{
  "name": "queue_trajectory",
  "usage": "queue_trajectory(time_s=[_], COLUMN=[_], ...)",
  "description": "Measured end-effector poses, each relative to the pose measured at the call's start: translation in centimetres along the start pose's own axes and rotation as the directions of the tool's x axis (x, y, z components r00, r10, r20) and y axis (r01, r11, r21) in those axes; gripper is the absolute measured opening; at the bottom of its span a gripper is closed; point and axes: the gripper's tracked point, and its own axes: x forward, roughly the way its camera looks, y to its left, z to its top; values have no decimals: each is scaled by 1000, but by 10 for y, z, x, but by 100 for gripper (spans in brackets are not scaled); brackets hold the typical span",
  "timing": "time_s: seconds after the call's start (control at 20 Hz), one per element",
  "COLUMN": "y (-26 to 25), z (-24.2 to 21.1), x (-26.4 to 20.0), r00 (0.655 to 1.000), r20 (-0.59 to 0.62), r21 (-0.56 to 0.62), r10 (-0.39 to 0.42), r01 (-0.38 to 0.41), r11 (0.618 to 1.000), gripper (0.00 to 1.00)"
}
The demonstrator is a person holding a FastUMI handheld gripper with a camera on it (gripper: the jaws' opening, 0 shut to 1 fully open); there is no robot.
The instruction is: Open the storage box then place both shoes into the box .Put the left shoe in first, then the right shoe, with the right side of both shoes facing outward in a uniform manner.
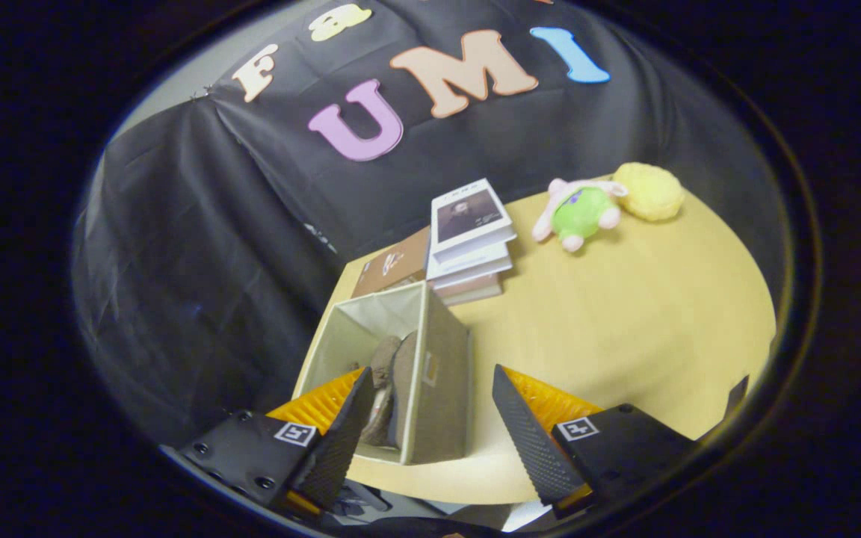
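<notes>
An open beige fabric storage box [442, 373] stands on the wooden table [625, 321] just ahead of my fingers. Two dark brown shoes [393, 381] stand on edge inside it, side by side against its right wall. My gripper [430, 396] hovers above the box's near end, open wide, with nothing between its fingers. The left finger [344, 437] overlaps the box's near left corner and the right finger [528, 437] sits over the bare table to the right of the box.
A stack of books [470, 239] and a brown book [393, 270] lie just beyond the box. Further right at the back sit a green and pink plush toy [580, 213] and a yellow plush [649, 191]. The table's near edge runs just below the box.
</notes>
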Motion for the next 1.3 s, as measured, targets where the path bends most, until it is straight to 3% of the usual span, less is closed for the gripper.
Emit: queue_trajectory(time_s=[0.15,0.3,0.5,0.65,0.8,0.9,1.1,1.3], y=[-34,-58,-92,-110,-113,-114,-115,-129], z=[22,46,77,94,108,113,116,121], x=[-17,-41,-70,-98,-123,-130,-137,-147], r00=[989,956,889,827,787,777,785,779], r20=[136,279,436,532,588,603,602,610], r21=[-41,-37,-55,-106,-166,-194,-181,-186], r10=[-58,-89,-141,-180,-184,-179,-144,-144], r01=[64,103,183,276,340,360,311,318], r11=[997,994,982,955,926,913,933,930], gripper=[100,100,100,100,100,100,100,100])
